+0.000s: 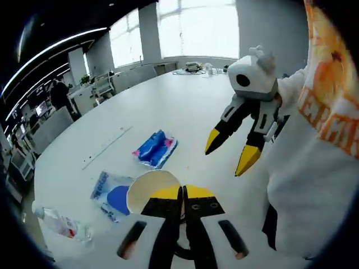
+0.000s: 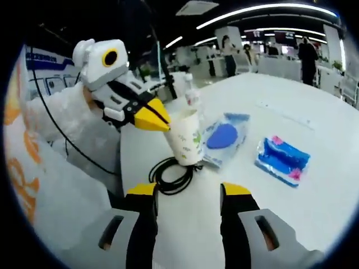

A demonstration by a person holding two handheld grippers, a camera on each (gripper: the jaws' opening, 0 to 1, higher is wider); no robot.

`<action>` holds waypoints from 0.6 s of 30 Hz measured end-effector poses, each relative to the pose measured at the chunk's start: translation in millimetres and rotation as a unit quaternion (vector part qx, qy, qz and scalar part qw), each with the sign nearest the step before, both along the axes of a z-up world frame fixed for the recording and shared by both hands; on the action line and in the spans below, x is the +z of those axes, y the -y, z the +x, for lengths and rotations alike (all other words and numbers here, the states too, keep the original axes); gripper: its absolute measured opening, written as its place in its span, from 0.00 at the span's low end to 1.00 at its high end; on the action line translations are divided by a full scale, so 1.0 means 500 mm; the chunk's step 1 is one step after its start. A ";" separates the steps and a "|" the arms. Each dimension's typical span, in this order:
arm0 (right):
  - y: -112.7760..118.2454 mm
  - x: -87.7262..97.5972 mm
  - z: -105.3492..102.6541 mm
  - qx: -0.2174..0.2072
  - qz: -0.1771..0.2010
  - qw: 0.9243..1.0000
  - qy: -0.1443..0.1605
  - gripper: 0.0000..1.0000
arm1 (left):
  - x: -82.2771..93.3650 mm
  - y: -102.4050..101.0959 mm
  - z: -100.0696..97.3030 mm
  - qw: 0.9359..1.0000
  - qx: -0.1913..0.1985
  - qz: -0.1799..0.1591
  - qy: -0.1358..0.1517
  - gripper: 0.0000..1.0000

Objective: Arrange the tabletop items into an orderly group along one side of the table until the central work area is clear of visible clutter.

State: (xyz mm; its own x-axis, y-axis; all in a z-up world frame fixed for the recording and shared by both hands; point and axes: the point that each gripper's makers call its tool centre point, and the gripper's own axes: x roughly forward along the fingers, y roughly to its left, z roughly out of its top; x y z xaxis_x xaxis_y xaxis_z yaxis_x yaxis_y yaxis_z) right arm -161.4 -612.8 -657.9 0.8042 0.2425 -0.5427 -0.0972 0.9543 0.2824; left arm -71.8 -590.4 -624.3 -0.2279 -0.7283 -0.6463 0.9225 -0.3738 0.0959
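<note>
A white paper cup with a green print [image 2: 188, 140] is being pinched at its rim by the left gripper [image 2: 151, 117], whose yellow-tipped jaws are pressed together on the cup wall; in the left gripper view the cup's open mouth [image 1: 150, 188] is lying just behind those jaw tips [image 1: 182, 193]. The right gripper [image 1: 233, 151] is being held above the white table [image 1: 185, 106] with its jaws spread and nothing between them.

Just beside the cup, a clear flat packet with a blue round patch [image 2: 224, 134] is lying on the table, and a blue and pink wrapped pack [image 2: 282, 158] is resting a little apart from it. A clear plastic bottle [image 1: 59, 223] is lying near the table edge, and a coiled black cable [image 2: 171, 176] is touching the cup's base.

The grip is being taken on a thin rim only, so the cup is likely to be crushed or to be slipping free if it is being swung quickly. The cable could be dragged along, and the packet could be nudged out of place.
</note>
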 end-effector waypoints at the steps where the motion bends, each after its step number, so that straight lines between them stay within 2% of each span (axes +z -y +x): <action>1: 0.003 0.000 -0.002 -0.002 -0.001 1.000 0.001 0.41 | -0.001 0.000 0.024 1.000 0.015 0.001 0.005 0.00; 3: 0.009 0.000 -0.009 -0.007 0.000 1.000 0.000 0.41 | -0.002 0.000 0.053 1.000 0.022 0.002 0.015 0.00; 4: 0.011 -0.001 -0.012 -0.011 0.002 1.000 -0.002 0.41 | -0.002 0.001 0.085 0.999 0.034 0.002 0.040 0.00; 7: 0.019 -0.005 -0.021 -0.023 0.008 1.000 -0.004 0.41 | -0.006 0.005 0.127 0.997 0.036 0.013 0.061 0.00; 12: 0.029 -0.010 -0.037 -0.036 0.013 0.999 -0.012 0.40 | -0.017 0.023 0.220 0.994 0.061 0.018 0.091 0.00; 16: 0.040 -0.011 -0.042 -0.052 0.020 0.998 -0.014 0.39 | -0.036 0.040 0.263 0.991 0.072 0.022 0.109 0.00; 18: 0.044 -0.011 -0.042 -0.059 0.023 0.998 -0.016 0.39 | -0.049 0.046 0.280 0.988 0.073 0.032 0.129 0.00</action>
State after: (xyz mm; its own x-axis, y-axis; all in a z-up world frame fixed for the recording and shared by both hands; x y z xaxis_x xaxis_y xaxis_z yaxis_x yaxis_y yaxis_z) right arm -182.6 -634.7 -663.5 0.8115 0.1726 -0.5583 0.0245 0.9445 0.3276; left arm 68.4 -613.2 -648.9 0.0546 -0.6967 -0.7153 0.9148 -0.2522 0.3155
